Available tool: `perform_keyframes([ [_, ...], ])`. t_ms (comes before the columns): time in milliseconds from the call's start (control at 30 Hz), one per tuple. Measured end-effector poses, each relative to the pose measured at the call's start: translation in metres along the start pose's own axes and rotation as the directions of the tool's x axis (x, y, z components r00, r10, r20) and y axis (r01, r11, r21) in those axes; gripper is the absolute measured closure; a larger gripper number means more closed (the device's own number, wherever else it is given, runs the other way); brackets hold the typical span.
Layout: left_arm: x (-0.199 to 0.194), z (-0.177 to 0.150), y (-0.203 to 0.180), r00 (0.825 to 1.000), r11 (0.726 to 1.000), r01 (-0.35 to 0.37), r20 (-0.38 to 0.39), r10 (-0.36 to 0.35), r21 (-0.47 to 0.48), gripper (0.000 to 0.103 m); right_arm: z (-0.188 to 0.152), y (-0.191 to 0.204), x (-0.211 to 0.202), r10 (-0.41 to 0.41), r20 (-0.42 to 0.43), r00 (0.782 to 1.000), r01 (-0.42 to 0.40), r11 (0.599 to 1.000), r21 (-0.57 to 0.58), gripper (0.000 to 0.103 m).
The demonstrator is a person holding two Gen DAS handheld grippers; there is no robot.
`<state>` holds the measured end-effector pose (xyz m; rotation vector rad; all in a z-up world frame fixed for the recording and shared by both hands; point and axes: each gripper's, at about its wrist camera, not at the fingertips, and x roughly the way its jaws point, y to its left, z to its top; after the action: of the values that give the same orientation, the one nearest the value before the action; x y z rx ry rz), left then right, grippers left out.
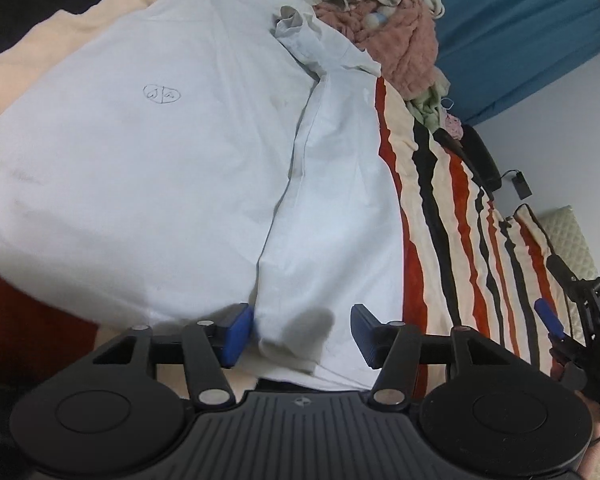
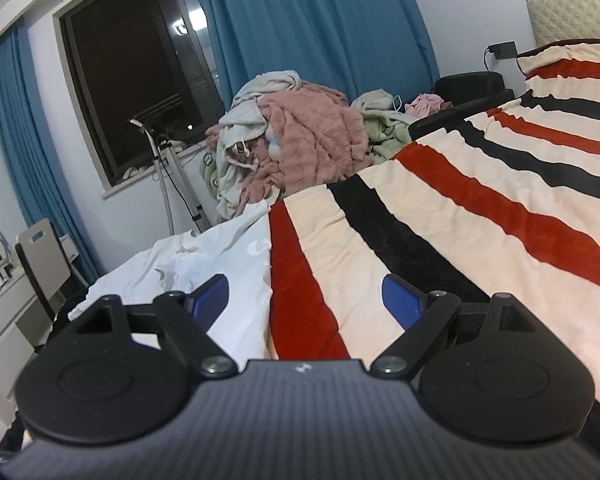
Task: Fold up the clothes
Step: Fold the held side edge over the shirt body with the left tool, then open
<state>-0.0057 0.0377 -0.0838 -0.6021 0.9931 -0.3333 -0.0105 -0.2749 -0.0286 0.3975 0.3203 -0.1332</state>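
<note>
**While the shirt's half folded, both grippers sit open over the bed**

While we hover at the near edge of the bed, our left gripper (image 1: 303,332) has its blue pads spread apart, with the hem of the white T-shirt (image 1: 160,184) bunched up between them. The left pad looks like it's touching the fabric, the right one is clear of it, so nothing's clamped. The shirt is spread flat on the striped blanket (image 1: 452,216), small drawn logo facing up, and one side panel is folded over along a long crease running up toward the sleeve. Past the collar end there's a heap of unfolded clothes (image 1: 384,24), mostly a fuzzy pink thing with pale green and grey bits.

Our right gripper (image 2: 306,300) is off to the side, also wide open and holding nothing. Its left pad hangs over the corner of the T-shirt, its right pad over the bare blanket. From that view we see the same laundry heap in front of the blue curtains (image 2: 320,20), with a dark window (image 2: 132,80) beside them. A quilted headboard (image 2: 576,8) sits at the far right.
</note>
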Motion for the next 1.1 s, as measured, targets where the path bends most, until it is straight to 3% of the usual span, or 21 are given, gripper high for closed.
perform_keyframes([
  [133,0.013,0.001,0.003,0.999,0.999,-0.036,-0.017,0.036,0.003,0.062,0.000,-0.001,0.001,-0.001,-0.007,1.000,0.001,1.000,-0.003,0.017],
  [200,0.012,-0.002,0.003,0.999,0.999,-0.046,-0.017,0.047,0.017,0.086,-0.001,0.000,0.001,-0.002,-0.007,1.000,0.002,1.000,-0.008,0.017],
  [267,0.010,-0.006,0.002,0.998,0.998,-0.055,-0.016,0.056,0.032,0.099,-0.001,0.001,0.000,-0.002,-0.008,1.000,0.002,1.000,-0.013,0.017],
  [400,0.004,-0.016,-0.003,0.995,0.991,-0.097,0.007,0.097,0.090,0.101,-0.003,0.003,0.002,0.011,-0.015,1.000,-0.011,1.000,-0.029,0.017],
  [567,-0.009,-0.036,-0.026,0.984,0.947,-0.178,0.076,0.164,0.268,0.100,-0.005,0.009,0.004,0.039,-0.029,0.999,-0.041,0.997,-0.061,0.017],
  [633,-0.014,-0.044,-0.036,0.979,0.920,-0.200,0.095,0.178,0.337,0.095,-0.007,0.015,0.003,0.056,-0.039,0.998,-0.059,0.994,-0.089,0.018],
  [733,-0.027,-0.052,-0.054,0.970,0.876,-0.237,0.157,0.187,0.421,0.075,-0.010,0.026,0.000,0.067,-0.044,0.997,-0.072,0.989,-0.129,0.018],
  [800,-0.038,-0.055,-0.065,0.959,0.851,-0.263,0.217,0.181,0.454,0.048,-0.009,0.032,-0.008,0.084,-0.040,0.996,-0.089,0.987,-0.132,0.018],
  [833,-0.044,-0.055,-0.071,0.952,0.843,-0.279,0.247,0.180,0.460,0.044,-0.007,0.036,-0.012,0.097,-0.046,0.994,-0.103,0.985,-0.140,0.018],
  [967,-0.077,-0.051,-0.096,0.933,0.841,-0.287,0.335,0.135,0.459,0.020,0.012,0.046,-0.032,0.148,-0.064,0.987,-0.155,0.980,-0.121,0.019],
  [1100,-0.122,-0.046,-0.126,0.910,0.833,-0.292,0.405,0.090,0.470,0.005,0.039,0.060,-0.053,0.170,-0.069,0.983,-0.177,0.977,-0.123,0.019],
])
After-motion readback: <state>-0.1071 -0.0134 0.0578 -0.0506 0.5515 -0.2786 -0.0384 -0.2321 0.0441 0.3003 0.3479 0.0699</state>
